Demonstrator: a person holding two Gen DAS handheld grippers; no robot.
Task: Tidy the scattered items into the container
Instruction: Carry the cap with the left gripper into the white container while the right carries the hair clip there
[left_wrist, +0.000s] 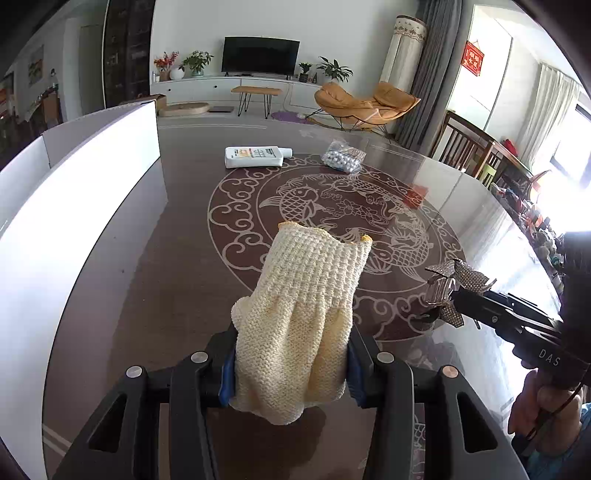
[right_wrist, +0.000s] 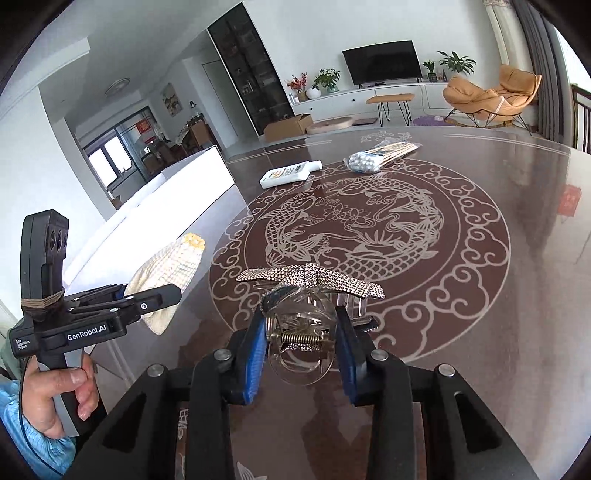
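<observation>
Doorway (right_wrist: 110, 158) shows only from right wrist.

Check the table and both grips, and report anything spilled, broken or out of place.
Nothing spilled or broken. The left gripper holds a knit glove, the right gripper a rhinestone hair clip. Only a white bottle lying on its side and a bag of cotton swabs remain loose on the table, outside the white box.

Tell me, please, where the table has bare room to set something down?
The fish medallion is bare, as is the table right of it. The strip between medallion and white box is free. Only the far side is taken, by bottle and swab packet.
</observation>
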